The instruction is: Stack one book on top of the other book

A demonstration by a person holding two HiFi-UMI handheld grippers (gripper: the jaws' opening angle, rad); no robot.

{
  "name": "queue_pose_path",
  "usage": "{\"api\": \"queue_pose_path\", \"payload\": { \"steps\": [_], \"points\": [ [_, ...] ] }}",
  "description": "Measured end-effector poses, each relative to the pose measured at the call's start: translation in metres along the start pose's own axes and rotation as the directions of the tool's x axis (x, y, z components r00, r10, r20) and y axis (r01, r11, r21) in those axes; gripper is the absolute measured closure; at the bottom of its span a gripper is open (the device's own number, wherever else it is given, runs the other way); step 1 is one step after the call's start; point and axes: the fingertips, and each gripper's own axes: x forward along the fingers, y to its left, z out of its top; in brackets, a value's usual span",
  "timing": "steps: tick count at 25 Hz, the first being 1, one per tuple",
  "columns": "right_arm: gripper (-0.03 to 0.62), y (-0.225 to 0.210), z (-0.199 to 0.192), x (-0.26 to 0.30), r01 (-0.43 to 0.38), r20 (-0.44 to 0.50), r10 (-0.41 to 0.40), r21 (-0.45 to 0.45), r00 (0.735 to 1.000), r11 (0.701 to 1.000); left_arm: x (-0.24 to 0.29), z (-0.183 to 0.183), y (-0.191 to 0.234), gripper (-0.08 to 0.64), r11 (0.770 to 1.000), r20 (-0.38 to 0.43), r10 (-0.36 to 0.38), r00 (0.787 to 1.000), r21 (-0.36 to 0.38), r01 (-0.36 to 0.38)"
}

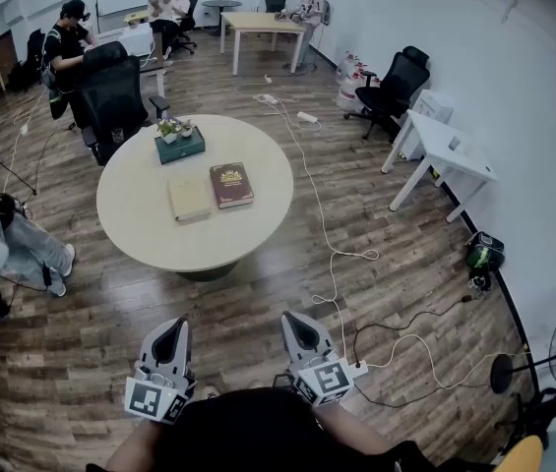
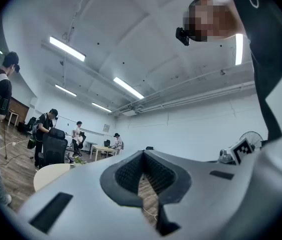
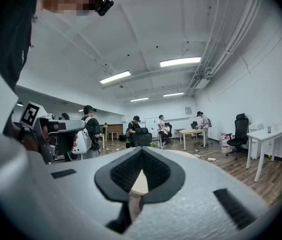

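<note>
As both grippers are hanging low near the person [image 1: 248, 429]: neither is touching anything.
left gripper [image 1: 171, 330]: jaws are sitting together, empty, pointing toward the round table [image 1: 150, 226], well apart from it.
right gripper [image 1: 297, 323]: jaws are pressing together too, nothing between them.
tan book [image 1: 189, 199]: lying flat on the table, near the middle.
dark red book [image 1: 230, 185]: lying flat just beside the tan one, on its right, not stacked.
green box [image 1: 180, 148]: sitting behind the books, carrying small plants [image 1: 171, 126].
floor [image 1: 81, 352]: cables [image 1: 322, 224] are trailing right of the table.
</note>
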Motion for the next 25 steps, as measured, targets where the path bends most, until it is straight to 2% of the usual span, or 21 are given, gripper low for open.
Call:
{"api": "queue_pose_path", "payload": {
  "steps": [7,13,22,25],
  "points": [
    [0.591,-0.001,0.001,0.008,0.008,0.000,-0.008,0.006,1.000,1.000,0.003,-0.002,0.008,0.555,1.000,-0.012,0.008,1.000,-0.008,-0.008],
    [0.588,-0.006,0.010,0.006,0.011,0.059,-0.013,0.042,0.998,0.999,0.008,-0.004,0.011,0.555,1.000,-0.012,0.010,1.000,-0.012,-0.010],
    [0.588,-0.019,0.013,0.007,0.019,0.069,-0.022,0.040,0.997,0.999,0.020,-0.004,0.009,0.555,1.000,-0.008,0.020,1.000,-0.019,-0.020],
    [0.588,-0.029,0.009,0.006,0.012,0.067,-0.016,0.052,0.998,0.999,0.024,-0.012,0.005,0.555,0.999,-0.030,0.037,0.999,-0.018,-0.038]
  ]
}}
